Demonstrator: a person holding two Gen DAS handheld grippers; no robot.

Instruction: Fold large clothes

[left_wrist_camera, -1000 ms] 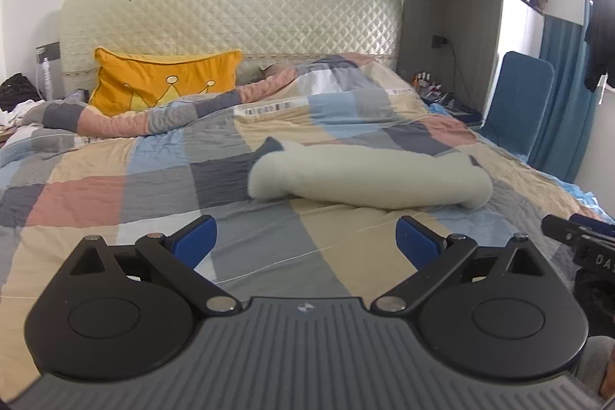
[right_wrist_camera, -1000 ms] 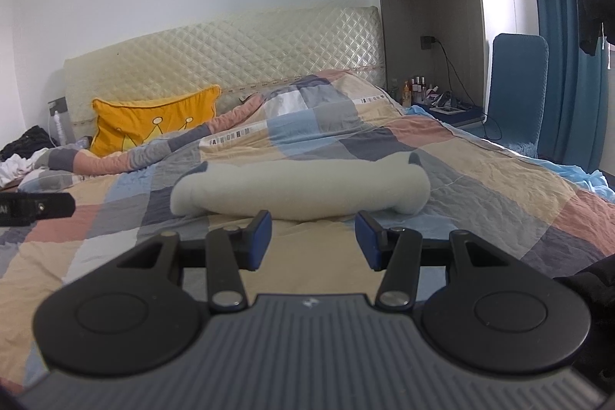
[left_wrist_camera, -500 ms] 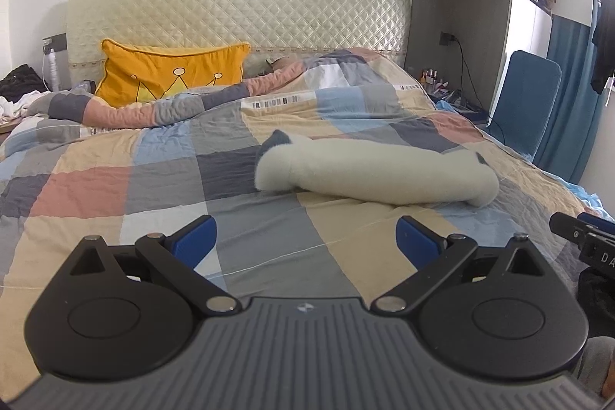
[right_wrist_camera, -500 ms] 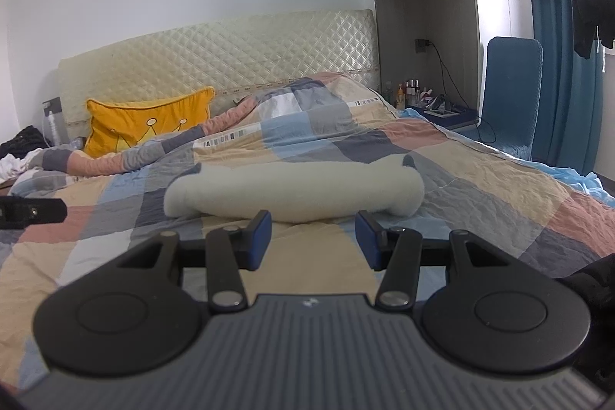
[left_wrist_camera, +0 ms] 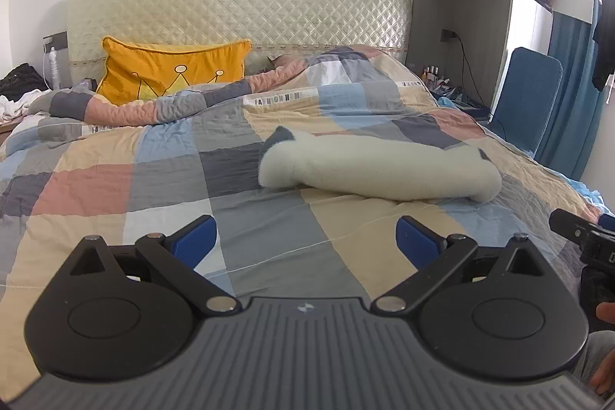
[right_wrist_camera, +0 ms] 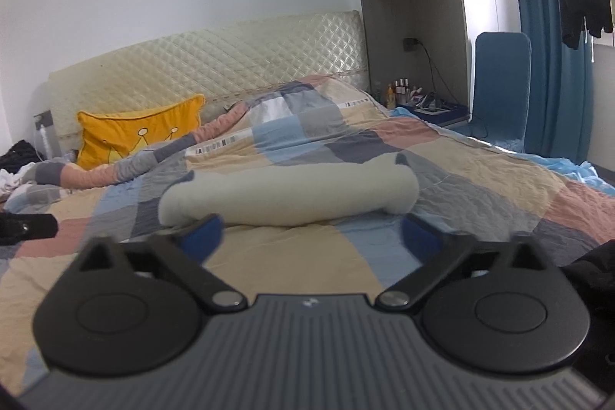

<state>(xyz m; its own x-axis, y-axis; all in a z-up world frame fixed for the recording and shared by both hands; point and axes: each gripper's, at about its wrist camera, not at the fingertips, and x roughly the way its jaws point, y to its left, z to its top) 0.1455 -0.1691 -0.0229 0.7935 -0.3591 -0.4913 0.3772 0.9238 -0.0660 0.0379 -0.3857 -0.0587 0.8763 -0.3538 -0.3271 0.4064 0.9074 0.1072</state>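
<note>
1. Bed with patchwork quilt (left_wrist_camera: 238, 187) in blue, grey, beige and salmon squares: the landmark; it fills the middle of both views.
2. Cream fleece garment with dark grey trim, rolled into a long bundle (left_wrist_camera: 380, 171) (right_wrist_camera: 292, 196): lies crosswise on the quilt at mid-bed, untouched by either tool.
3. Left hand-held gripper (left_wrist_camera: 305, 241), black with blue pads: hovers over the foot end of the bed, jaws wide apart, nothing between them.
4. Right hand-held gripper (right_wrist_camera: 311, 237), same make: over the foot end of the bed, just short of the bundle; jaws opening, blurred, spread wide, with nothing between them.
5. Orange square cushion with crown print (left_wrist_camera: 173, 72): at the head of the bed, left side, leaning against the headboard.
6. Cream quilted headboard (left_wrist_camera: 238, 10): behind the bed.
7. Blue upholstered chair (left_wrist_camera: 528, 95): beside the bed, right side.
8. Blue curtain (right_wrist_camera: 553, 72): beyond the chair, further from the bed.
</note>
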